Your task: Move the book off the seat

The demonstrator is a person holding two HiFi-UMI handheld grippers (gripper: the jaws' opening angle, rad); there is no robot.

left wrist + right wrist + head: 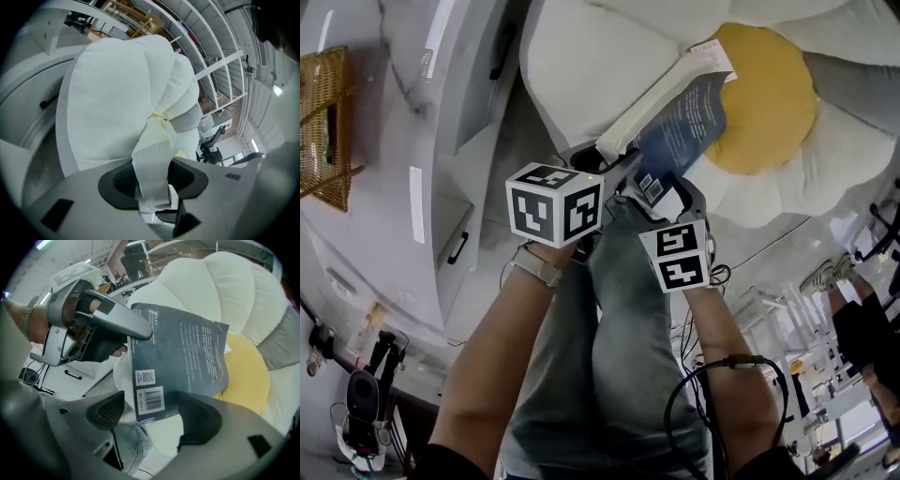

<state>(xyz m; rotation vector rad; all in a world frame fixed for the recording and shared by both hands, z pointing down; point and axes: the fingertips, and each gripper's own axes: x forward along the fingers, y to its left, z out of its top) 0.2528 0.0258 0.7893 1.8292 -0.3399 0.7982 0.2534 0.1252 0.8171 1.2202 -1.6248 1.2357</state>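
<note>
A dark blue paperback book (686,120) with cream pages is tilted up over the flower-shaped seat, which has white petals (581,66) and a yellow centre (769,103). My left gripper (614,164) is shut on the book's page edge. In the left gripper view the page block (151,157) fills the gap between both pads. My right gripper (675,192) stands open just below the book. In the right gripper view the barcode corner of the book (152,401) hangs between the jaws, clear of the left pad (110,411). The left gripper (93,319) clamps the cover's upper left edge.
A white cabinet with dark handles (459,187) stands left of the seat, with a wicker basket (323,127) beyond it. The person's jeans (619,356) and black cables (694,394) fill the lower middle. White shelf racks (787,319) and another person (862,323) are at the right.
</note>
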